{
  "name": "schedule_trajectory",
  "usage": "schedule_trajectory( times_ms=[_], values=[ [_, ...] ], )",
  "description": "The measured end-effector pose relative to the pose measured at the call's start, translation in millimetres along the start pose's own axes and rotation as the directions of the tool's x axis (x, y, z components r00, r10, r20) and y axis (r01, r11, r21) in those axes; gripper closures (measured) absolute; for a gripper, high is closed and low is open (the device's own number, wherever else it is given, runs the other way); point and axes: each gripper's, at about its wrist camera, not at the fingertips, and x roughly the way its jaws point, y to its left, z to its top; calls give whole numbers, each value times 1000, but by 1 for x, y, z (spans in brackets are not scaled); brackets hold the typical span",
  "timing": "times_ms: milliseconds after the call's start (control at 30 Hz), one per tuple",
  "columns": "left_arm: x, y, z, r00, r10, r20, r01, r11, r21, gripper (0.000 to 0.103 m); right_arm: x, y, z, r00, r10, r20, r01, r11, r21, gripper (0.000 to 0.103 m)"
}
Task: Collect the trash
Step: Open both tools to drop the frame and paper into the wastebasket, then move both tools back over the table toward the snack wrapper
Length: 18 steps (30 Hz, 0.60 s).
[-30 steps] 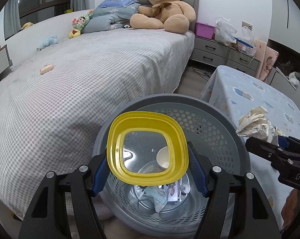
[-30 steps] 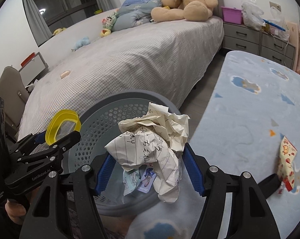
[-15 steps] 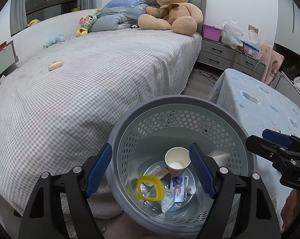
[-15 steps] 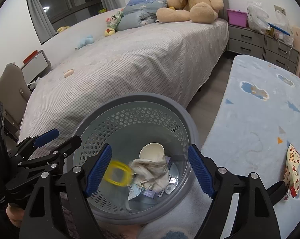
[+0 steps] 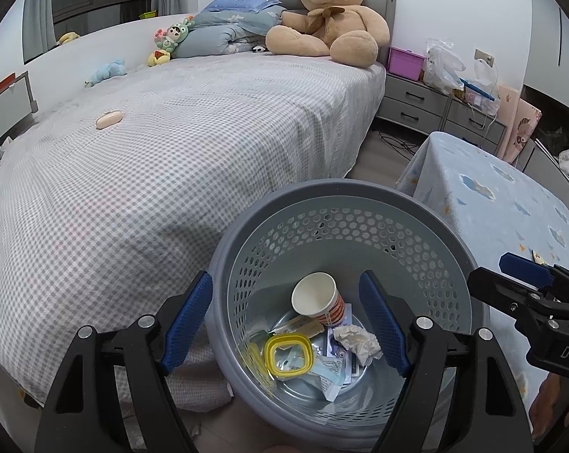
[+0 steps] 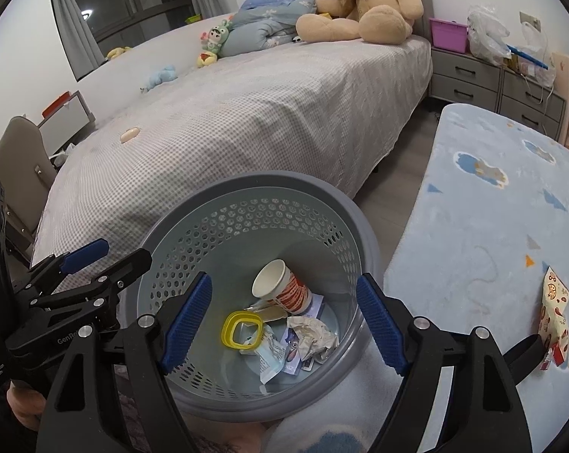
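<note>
A grey perforated trash basket (image 5: 322, 196) (image 6: 216, 188) stands on the floor between the bed and a blue table. In it lie a yellow square lid (image 5: 287, 355) (image 6: 242, 329), a crumpled paper ball (image 5: 358, 343) (image 6: 314, 336), a paper cup (image 5: 316, 300) (image 6: 280, 285) and several wrappers. My left gripper (image 5: 286, 321) is open and empty above the basket's left side. My right gripper (image 6: 282, 321) is open and empty above its right side. A snack packet (image 6: 554, 317) lies on the table at the right.
A bed with a grey checked cover (image 5: 178, 143) fills the left and centre, with a teddy bear (image 5: 326, 15) and toys at its head. A table with a blue patterned cloth (image 6: 492, 226) stands right of the basket. Grey drawers (image 5: 427, 105) stand at the back.
Both grippers opened. The yellow lid dropped from the left gripper and the crumpled paper from the right one; both now lie in the basket.
</note>
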Motion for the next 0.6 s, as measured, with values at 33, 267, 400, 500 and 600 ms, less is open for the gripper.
schedule_trajectory(
  times_ms=[33, 267, 400, 500, 600],
  values=[
    [-1, 1, 0, 1000, 0, 1, 0, 1000, -1, 27, -1, 0, 0, 1000, -1, 0, 1, 1000, 1, 26],
    [-3, 1, 0, 1000, -4, 4, 4, 1000, -3, 27, -5, -3, -6, 1000, -5, -3, 5, 1000, 15, 26],
    [-6, 1, 1, 1000, -17, 11, 17, 1000, -7, 27, -10, -7, -13, 1000, -11, 1, 11, 999, 34, 26],
    [-9, -2, 1, 1000, -21, 19, 21, 1000, -8, 27, -16, -13, -16, 1000, -18, 2, 18, 998, 53, 26],
    [-10, -4, 1, 1000, -11, 25, 11, 1000, -7, 27, -23, -20, -19, 1000, -29, 1, 29, 997, 68, 26]
  ],
)
